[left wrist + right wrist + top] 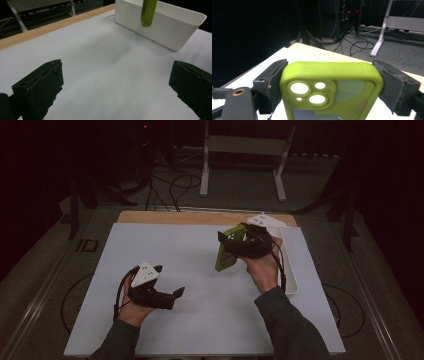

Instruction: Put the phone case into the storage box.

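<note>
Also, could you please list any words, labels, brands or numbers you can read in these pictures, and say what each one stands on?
None can be read.
Lime-green rubbery phone case, clamped in the right claw: camera cut-outs, no lettering visible.
White rectangular plastic bin: plain walls.
Grey three-cornered plate on the left claw: dark dots, no text.
White sheet covering the table: blank.

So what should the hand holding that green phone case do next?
Probably carry it right and lower it into the white bin: the right hand-held gripper clamps the green phone case in the air beside the bin, while the left hand-held gripper waits open.
</note>
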The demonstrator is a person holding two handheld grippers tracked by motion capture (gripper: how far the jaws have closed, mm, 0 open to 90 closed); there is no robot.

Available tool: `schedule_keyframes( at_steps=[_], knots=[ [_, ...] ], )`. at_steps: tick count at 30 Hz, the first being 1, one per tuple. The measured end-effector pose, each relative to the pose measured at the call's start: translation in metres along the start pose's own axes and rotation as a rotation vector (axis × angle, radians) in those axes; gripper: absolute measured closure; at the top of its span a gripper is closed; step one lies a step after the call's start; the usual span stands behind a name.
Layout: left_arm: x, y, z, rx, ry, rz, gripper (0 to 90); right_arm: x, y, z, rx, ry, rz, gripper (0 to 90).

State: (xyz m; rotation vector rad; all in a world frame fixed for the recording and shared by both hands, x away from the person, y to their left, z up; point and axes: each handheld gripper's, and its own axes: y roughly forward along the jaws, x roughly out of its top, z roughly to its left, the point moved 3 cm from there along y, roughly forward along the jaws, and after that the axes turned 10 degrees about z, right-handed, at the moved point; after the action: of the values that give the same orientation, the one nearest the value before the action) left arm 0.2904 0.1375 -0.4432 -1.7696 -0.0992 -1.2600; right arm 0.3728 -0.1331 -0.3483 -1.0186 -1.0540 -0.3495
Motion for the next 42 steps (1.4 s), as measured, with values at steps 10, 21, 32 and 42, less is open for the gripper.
schedule_keyframes(
  at_steps=[10,21,32,42],
  knots=[
    [-0.008,-0.007,0.006,0.002,0.001,-0.007,0.0,0.001,0.0,-0.009,-0.023,0.006,0.001,15.9],
    [-0.019,-0.014,0.011,0.01,0.001,-0.009,0.0,0.003,-0.002,-0.018,-0.052,0.008,0.004,15.9],
    [-0.029,-0.019,0.016,0.025,-0.004,-0.009,0.0,0.008,-0.006,-0.028,-0.083,0.016,-0.002,15.9],
    [-0.034,-0.022,0.02,0.028,-0.001,-0.009,0.0,0.01,-0.008,-0.039,-0.112,0.026,-0.004,16.0]
  ],
)
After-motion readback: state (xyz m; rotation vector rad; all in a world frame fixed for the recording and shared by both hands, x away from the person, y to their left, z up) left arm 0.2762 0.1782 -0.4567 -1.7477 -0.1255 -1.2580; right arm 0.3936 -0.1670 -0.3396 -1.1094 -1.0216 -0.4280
